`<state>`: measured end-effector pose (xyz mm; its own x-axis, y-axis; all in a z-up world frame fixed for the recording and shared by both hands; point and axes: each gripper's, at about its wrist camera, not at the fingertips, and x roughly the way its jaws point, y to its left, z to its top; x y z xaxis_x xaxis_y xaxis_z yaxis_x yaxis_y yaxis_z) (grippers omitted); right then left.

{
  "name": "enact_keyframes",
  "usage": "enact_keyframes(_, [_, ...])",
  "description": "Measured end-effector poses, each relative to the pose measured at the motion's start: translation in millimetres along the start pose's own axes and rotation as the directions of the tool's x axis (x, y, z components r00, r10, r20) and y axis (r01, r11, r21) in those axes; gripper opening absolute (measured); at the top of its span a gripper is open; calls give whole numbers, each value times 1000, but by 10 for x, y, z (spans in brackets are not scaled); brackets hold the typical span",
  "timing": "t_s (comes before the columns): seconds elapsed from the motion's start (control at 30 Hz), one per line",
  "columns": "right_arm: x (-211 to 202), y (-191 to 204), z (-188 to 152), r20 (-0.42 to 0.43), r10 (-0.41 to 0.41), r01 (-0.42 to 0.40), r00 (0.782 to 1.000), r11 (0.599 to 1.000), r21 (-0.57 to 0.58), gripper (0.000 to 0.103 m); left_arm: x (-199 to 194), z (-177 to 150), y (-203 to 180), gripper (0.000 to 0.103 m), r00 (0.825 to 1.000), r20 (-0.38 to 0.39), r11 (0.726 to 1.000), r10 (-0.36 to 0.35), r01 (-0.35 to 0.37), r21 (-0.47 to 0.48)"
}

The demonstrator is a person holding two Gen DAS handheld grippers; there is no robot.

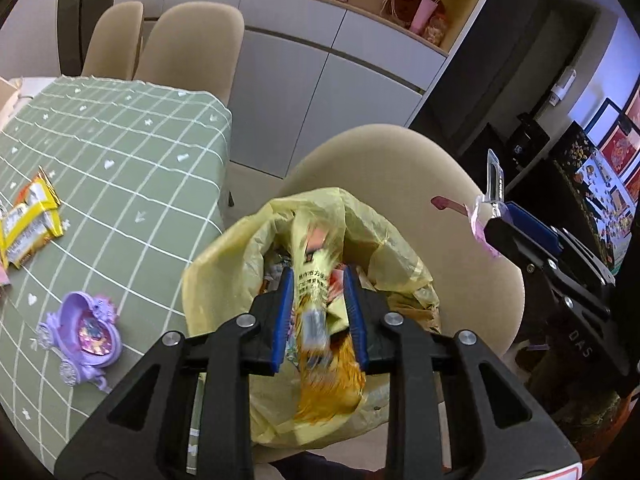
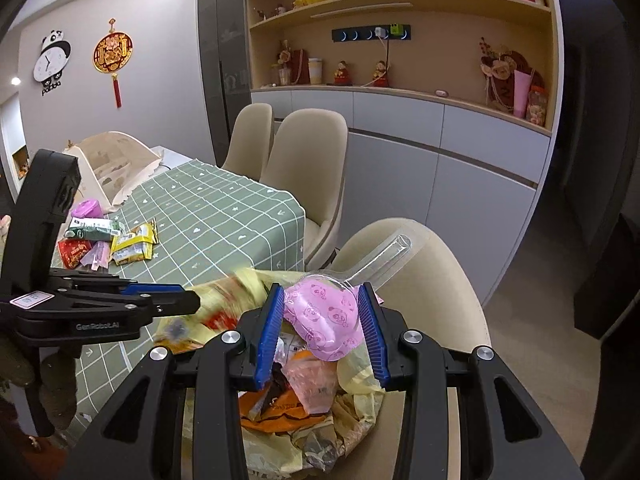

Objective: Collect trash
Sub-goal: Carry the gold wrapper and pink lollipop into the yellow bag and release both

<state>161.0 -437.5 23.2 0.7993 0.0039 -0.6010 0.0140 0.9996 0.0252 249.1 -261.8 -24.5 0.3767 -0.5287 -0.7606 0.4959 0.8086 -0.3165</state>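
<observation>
Left wrist view: the left gripper is clenched on a crinkled yellow printed snack wrapper, blurred, held over the open mouth of the thin yellow plastic trash bag that sits on the seat of a beige padded chair. In the right wrist view the right gripper is grasping a pink panda-printed blister pack with a clear plastic handle-shaped end, also above the bag, just beside the left gripper.

Risks, as I judge them: the bag is limp and its rim sags, so a wrapper let go near the edge could slide off onto the seat or floor. The two grippers are crowded over one opening and could knock each other or drag the rim shut. The stiff clear end of the pink pack juts past the bag and may catch on the chair back.

Count: two grippers, each with one piece of trash; one bag; three beige chairs. On the green checked counter lie about six loose wrappers, overlapping and hard to separate, plus one purple toy carriage.
</observation>
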Motion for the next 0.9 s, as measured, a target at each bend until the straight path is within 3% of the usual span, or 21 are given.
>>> enact_keyframes(0.17, [78, -42, -58, -29, 22, -22, 999, 1000, 20, 37, 38, -14, 76, 40, 999, -7, 998, -33, 33, -57])
enact_keyframes(0.33, [311, 54, -130, -88, 114, -112, 990, 993, 30, 37, -164, -6, 262, 43, 999, 35, 994, 11, -7, -112])
enact_keyframes(0.47, [630, 250, -196, -155, 213, -211, 965, 977, 28, 37, -336, -46, 506, 43, 997, 54, 983, 59, -48, -178])
enact_keyframes(0.53, [862, 356, -253, -212, 260, -259, 942, 965, 34, 37, -436, -96, 642, 43, 994, 59, 975, 88, -74, -209])
enact_keyframes(0.67, [1384, 475, -464, -391, 238, -246, 889, 969, 31, 37, -644, -199, 888, 44, 988, 70, 957, 140, -116, -267])
enact_keyframes(0.77, [1578, 475, -587, -466, 212, -215, 859, 975, 47, 37, -808, -288, 1097, 47, 980, 84, 938, 182, -148, -314])
enact_keyframes(0.83, [1584, 482, -596, -461, 215, -214, 861, 975, 57, 37, -879, -335, 1205, 47, 976, 87, 926, 202, -161, -341])
enact_keyframes(0.9, [1552, 495, -560, -443, 187, -188, 877, 981, 41, 37, -944, -381, 1333, 47, 972, 85, 913, 219, -174, -369])
